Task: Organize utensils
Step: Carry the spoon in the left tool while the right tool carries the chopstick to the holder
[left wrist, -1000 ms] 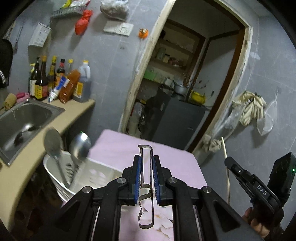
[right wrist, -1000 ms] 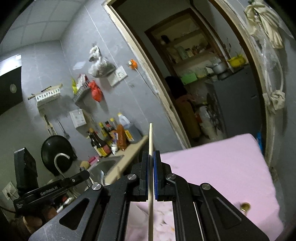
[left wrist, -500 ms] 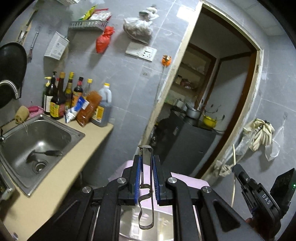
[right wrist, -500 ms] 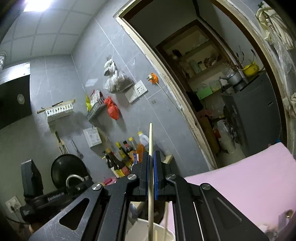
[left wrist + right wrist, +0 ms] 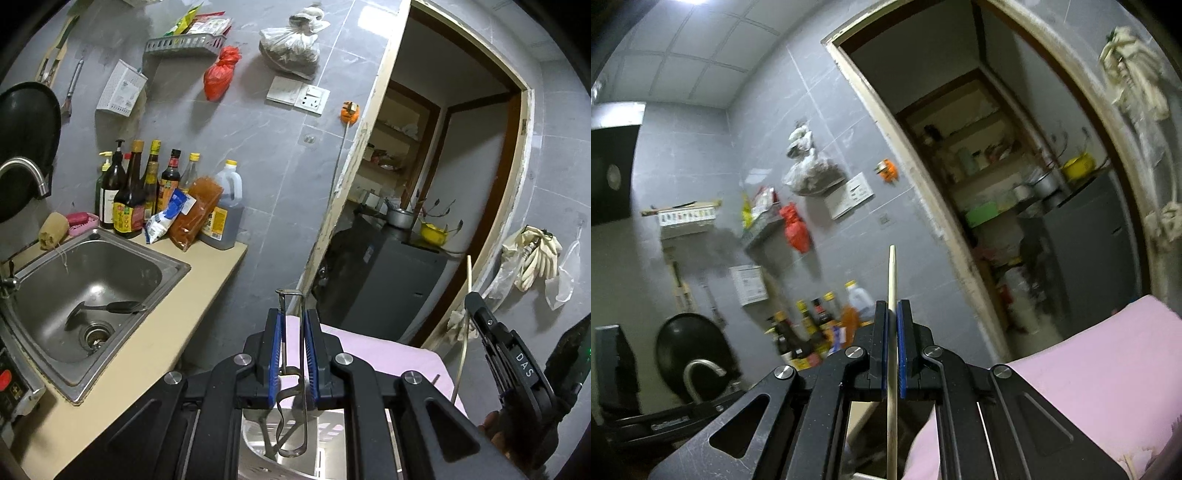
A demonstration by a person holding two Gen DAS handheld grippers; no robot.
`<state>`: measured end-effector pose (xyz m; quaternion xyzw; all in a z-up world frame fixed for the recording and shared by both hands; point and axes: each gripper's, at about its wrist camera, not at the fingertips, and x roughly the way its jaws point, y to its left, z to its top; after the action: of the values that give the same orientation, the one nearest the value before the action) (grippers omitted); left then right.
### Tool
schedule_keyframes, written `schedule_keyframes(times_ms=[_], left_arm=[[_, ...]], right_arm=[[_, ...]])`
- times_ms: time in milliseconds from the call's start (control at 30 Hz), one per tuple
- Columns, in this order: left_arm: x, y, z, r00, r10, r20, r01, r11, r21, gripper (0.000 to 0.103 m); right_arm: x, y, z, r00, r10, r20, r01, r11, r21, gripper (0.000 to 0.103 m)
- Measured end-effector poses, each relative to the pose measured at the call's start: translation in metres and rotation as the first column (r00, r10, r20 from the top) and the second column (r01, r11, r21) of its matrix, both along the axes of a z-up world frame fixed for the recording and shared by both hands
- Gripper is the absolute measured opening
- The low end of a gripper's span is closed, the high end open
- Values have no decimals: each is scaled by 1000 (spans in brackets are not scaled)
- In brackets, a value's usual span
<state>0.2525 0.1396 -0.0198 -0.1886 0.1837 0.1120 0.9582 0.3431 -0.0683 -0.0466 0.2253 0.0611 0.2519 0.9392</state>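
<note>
Mid-carry: the left gripper [image 5: 292, 345] clamps a bent metal utensil [image 5: 291, 373] above the white basket [image 5: 258, 459]; the right gripper [image 5: 893, 349], beside the basket, pinches a wooden chopstick [image 5: 891, 332]. Next, each must probably be lowered into the basket, then released.

So the beige laminate worktop [image 5: 155, 354] is running along the grey tiled wall, and a stainless steel sink [image 5: 168, 264] is sitting sunk into it. A black spatula-type utensil [image 5: 110, 308] is lying in the basin near the drain. At the back, a cluster of dark glass sauce bottles [image 5: 127, 199] is standing against the wall, with a clear plastic jug with a yellow cap [image 5: 225, 218] beside them and an orange-brown packet [image 5: 194, 212] leaning in front. A tan loofah sponge [image 5: 53, 229] and a pink soap dish [image 5: 83, 221] are sitting behind the sink. Just past the worktop's end, a pink cloth-covered surface [image 5: 388, 354] is showing.
</note>
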Motion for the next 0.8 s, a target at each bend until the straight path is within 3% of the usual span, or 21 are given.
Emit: schedule_keyframes(times_ms=[267, 800], left_arm=[[3, 3, -12, 1000, 0, -11, 0, 1000, -4, 12], [9, -7, -27, 999, -29, -45, 31, 999, 35, 12]], right_arm=[[-5, 10, -2, 994, -107, 19, 108, 993, -53, 4], [0, 3, -19, 994, -100, -45, 97, 993, -61, 4]])
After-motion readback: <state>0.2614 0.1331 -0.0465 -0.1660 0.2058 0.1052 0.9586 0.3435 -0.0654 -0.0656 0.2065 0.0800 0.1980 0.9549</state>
